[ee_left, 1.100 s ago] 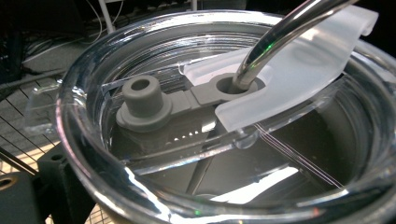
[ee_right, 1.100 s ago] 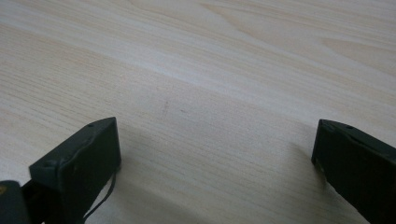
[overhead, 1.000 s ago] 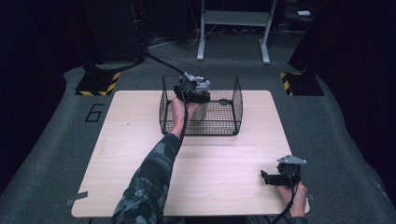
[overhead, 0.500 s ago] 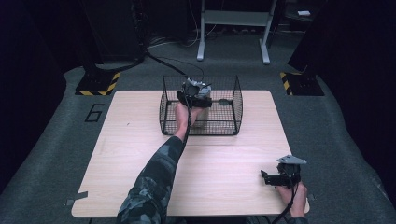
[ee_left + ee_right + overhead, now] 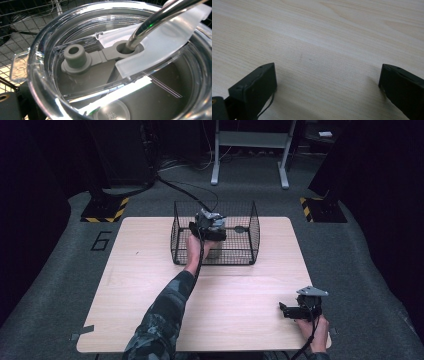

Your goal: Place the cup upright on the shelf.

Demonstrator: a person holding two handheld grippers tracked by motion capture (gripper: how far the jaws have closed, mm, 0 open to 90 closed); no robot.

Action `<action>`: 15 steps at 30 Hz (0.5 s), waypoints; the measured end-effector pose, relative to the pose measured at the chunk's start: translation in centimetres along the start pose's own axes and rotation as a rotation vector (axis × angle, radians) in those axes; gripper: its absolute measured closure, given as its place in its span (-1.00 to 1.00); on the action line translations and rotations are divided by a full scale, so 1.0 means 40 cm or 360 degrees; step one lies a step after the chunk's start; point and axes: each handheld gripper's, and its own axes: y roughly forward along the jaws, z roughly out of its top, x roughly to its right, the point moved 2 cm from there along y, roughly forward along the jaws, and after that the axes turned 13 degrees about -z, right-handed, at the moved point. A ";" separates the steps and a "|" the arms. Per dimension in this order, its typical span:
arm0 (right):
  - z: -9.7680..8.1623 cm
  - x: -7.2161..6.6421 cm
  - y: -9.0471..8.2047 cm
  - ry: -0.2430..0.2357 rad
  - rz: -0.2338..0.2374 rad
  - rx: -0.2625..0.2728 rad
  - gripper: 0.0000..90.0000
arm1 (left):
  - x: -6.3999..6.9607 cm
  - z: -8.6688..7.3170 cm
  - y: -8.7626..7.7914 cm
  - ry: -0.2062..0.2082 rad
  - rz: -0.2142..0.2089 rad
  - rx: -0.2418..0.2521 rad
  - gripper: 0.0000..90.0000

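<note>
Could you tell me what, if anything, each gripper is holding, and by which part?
The right gripper holds nothing, open over the wooden table. The left gripper is at the clear plastic tumbler lid; any hold cannot be told.

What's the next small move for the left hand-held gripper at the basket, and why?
Probably lower it gently, if the aim is to set the cup down. The left hand-held gripper is over the wire basket, and its own view looks closely at a clear cup lid with a metal straw through it. Its jaws are hidden, so grip is unconfirmed. The right hand-held gripper rests open on the table.
</note>
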 end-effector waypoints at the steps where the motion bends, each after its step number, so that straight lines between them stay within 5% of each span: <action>1: 0.000 0.000 0.000 0.0006 0.0000 0.0005 -0.98 | 0.000 -0.003 -0.002 -0.0009 -0.0008 0.0002 -0.92; 15: 0.000 0.000 0.001 0.0000 0.0000 0.0008 -0.97 | 0.007 -0.007 -0.010 0.0015 0.0007 -0.0008 -0.92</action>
